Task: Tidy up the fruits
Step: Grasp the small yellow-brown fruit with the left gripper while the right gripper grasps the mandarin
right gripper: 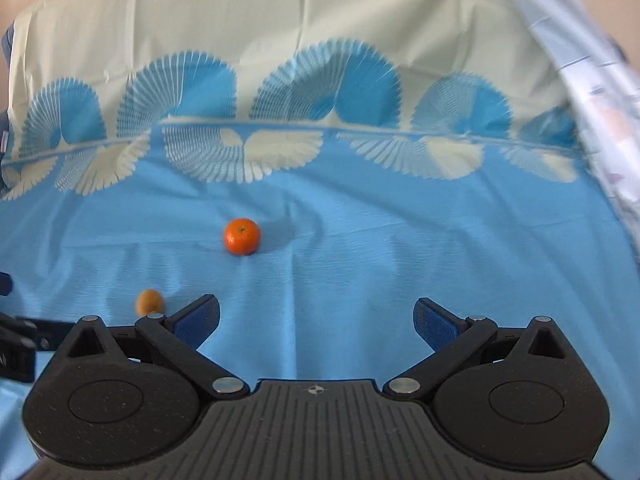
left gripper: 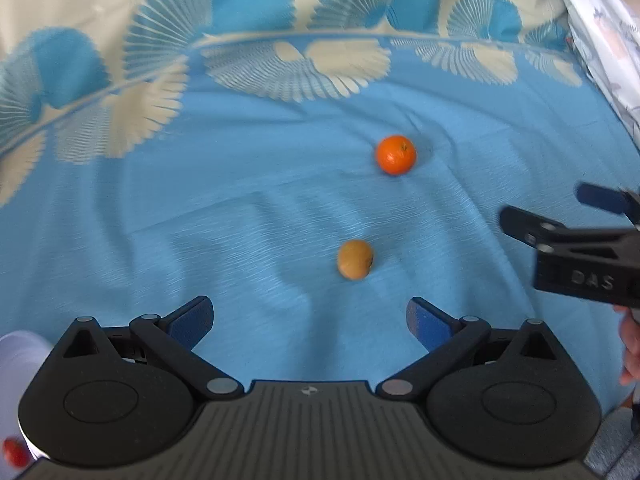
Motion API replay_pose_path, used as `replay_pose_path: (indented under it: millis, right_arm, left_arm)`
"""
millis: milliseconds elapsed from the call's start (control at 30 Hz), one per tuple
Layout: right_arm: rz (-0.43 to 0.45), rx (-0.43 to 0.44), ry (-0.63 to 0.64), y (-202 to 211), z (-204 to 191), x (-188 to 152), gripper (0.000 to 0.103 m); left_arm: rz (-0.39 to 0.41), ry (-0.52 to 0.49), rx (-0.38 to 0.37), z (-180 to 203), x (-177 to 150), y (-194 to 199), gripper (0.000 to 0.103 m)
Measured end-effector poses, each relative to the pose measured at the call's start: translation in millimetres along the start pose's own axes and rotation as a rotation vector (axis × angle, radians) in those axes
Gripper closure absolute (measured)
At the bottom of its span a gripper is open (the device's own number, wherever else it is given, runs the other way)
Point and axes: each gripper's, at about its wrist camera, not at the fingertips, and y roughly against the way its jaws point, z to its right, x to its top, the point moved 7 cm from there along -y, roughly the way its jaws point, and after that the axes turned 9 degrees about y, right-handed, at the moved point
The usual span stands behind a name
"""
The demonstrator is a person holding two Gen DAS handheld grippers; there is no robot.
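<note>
Left claw (left gripper: pixel 310 318) nearest in its own view, blue-padded fingers (left gripper: pixel 192 320) spread wide apart, gripping nothing, hovering over a blue cloth (left gripper: pixel 160 240). At the lower left corner of that view, part of a white bowl (left gripper: pixel 20 360), with a small red fruit (left gripper: pixel 15 452) beside its lower rim; too blurred to name further. Just ahead of the left claw, slightly right of centre, a small yellow-brown fruit (left gripper: pixel 355 259), oval, lying alone on the cloth, touching neither finger. Farther on and a little to the right, well apart from it, a round orange tangerine (left gripper: pixel 395 155), also resting on the cloth. Entering from the right edge of the left view, the right claw (left gripper: pixel 560 204), seen side-on, black with blue pads, jaws apart.

Right claw (right gripper: pixel 316 318) in its own view likewise spread wide, clamped on nothing. Yellow-brown fruit (right gripper: pixel 149 302) low at left, just beyond the left fingertip, partly hidden behind the linkage. Tangerine (right gripper: pixel 241 236) farther ahead, left of centre, stem dimple facing up. Part of the left claw (right gripper: pixel 16 340) at the left edge. Beyond both fruits, the cloth's border of cream and blue fan shapes (right gripper: pixel 328 84), then plain cream fabric. At far right, a pale patterned fabric (right gripper: pixel 600 120), blurred.
</note>
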Motion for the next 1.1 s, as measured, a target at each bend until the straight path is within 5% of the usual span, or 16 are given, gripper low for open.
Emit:
replay_pose_path:
  millis: [167,333,400,433,467,500,533,567,800,1100]
  right_arm:
    - [-0.006,0.090,0.133,-78,-13,17,0.001]
    - [-0.029,0.168,0.177,-133,-36,29,0.001]
    - [0.033,0.164,0.196,-138,-40,33,0.001]
    - [0.043,0.165,0.192,-139,-40,34,0.001]
    - [0.045,0.165,0.188,-140,-40,34,0.003]
    - [0.055,0.165,0.189,-138,-39,35,0.022]
    - [0.074,0.176,0.198,-134,-40,35,0.037]
    - [0.082,0.198,0.212,-130,-42,35,0.068]
    - [0.014,0.088,0.087,-95,-20,35,0.067]
    - [0.168,0.047,0.017,79,-31,42,0.066]
  left_arm:
    - [-0.037,-0.080,0.007,5,11,-59,0.000]
    - [-0.015,-0.086,-0.047,3,19,-68,0.000]
    - [-0.004,-0.078,-0.051,3,20,-67,0.003]
    - [0.011,-0.071,-0.063,4,20,-63,0.019]
    - [0.029,-0.082,-0.077,6,19,-53,0.050]
    - [0.032,-0.098,-0.090,9,20,-47,0.071]
    - [0.027,-0.098,-0.101,11,21,-42,0.076]
    - [0.033,-0.077,-0.119,12,22,-35,0.076]
    - [0.103,-0.023,-0.104,1,26,31,0.075]
    - [0.187,0.083,0.001,-66,-21,182,0.075]
